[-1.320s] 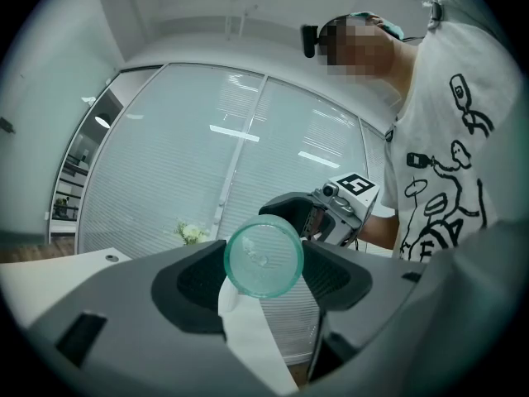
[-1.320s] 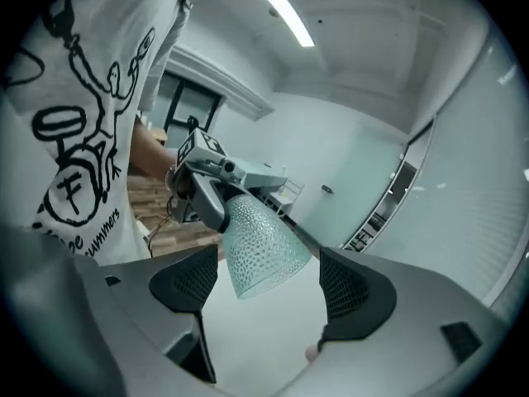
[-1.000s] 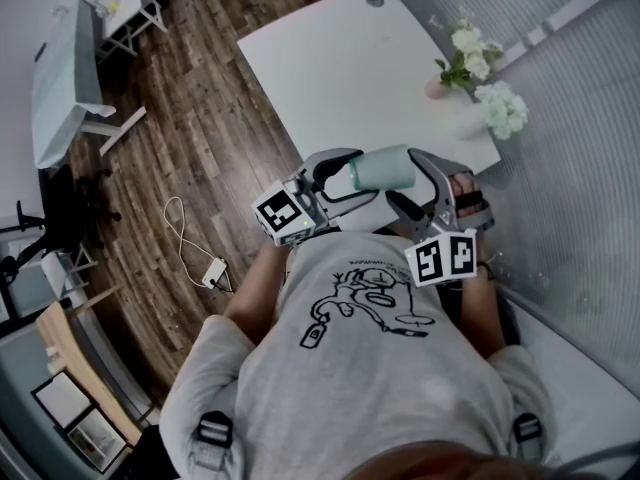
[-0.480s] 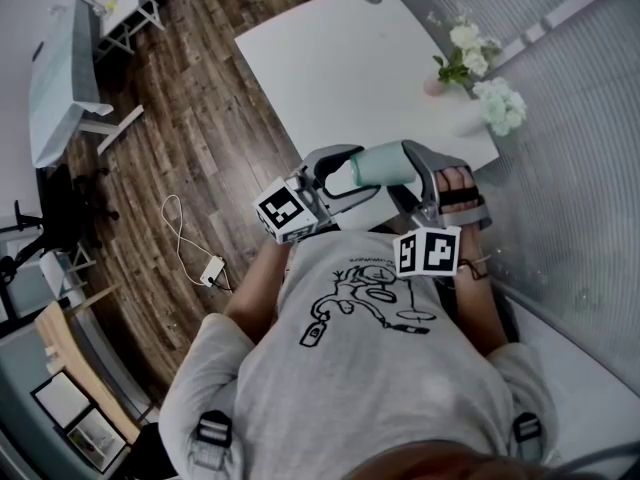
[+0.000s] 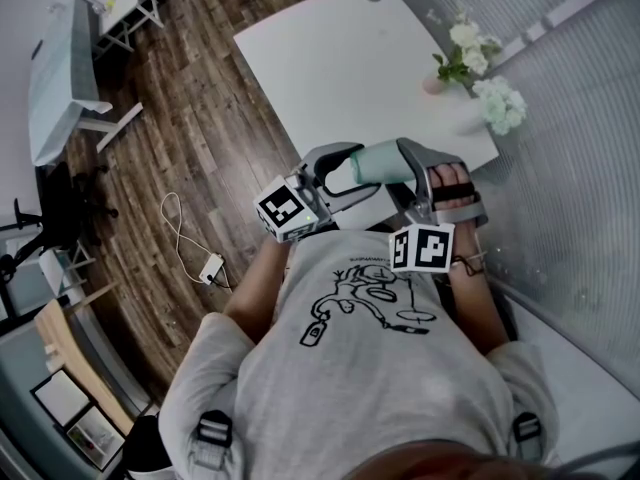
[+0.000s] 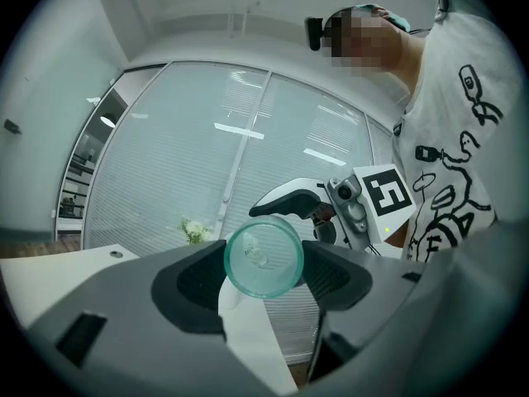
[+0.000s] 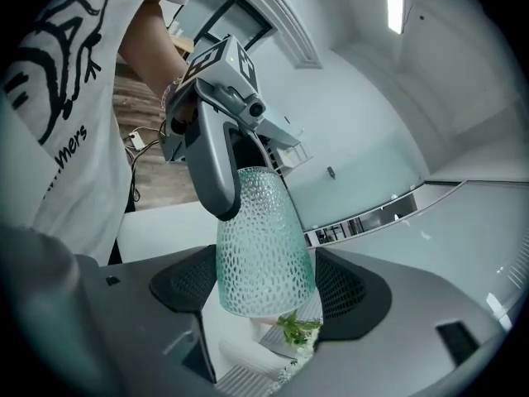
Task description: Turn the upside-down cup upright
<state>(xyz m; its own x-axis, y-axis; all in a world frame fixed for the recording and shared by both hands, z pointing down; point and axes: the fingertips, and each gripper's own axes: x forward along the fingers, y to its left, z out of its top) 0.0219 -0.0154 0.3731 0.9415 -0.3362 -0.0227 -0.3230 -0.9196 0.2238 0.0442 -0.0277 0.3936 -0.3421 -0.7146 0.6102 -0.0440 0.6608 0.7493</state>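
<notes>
tee [image 5: 370, 308]: grey, printed, filled the near frame. Both tools were held close to the chest, probably for control.
left gripper [image 6: 264, 281]: jaws were clamped on the cup [image 5: 382, 162] at its narrow end, with a pad touching each side. It lay along the cup's axis, so its camera saw the base end-on as a ring.
right gripper [image 7: 266, 296]: jaws were closed across the cup's wide end, crosswise to the axis. Both pads looked to be in contact.
why two grips: my read is a mid-air handoff, since one wrist won't roll a half-turn cleanly and a second grip lets the first one let go.
cup position: in the air between the two tools, over the near edge of the bench [image 5: 330, 58] and off its surface. It lay roughly on its side, base toward the left, mouth toward the right, so neither inverted nor upright.
cup look: translucent pale green, dimpled wall, tapered from a wide mouth to a small base. Nothing was visible inside.
progress: roughly halfway, by judgement. The mouth needed to go up before set-down.
risk: a smooth tapered wall could slide out toward the narrow end if one grip opens early.
flowers [image 5: 480, 68]: white, at the bench's far right, well apart from the cup.
floor [image 5: 200, 138]: wood planks, with a cable [image 5: 195, 238] and its adapter to the person's left.
</notes>
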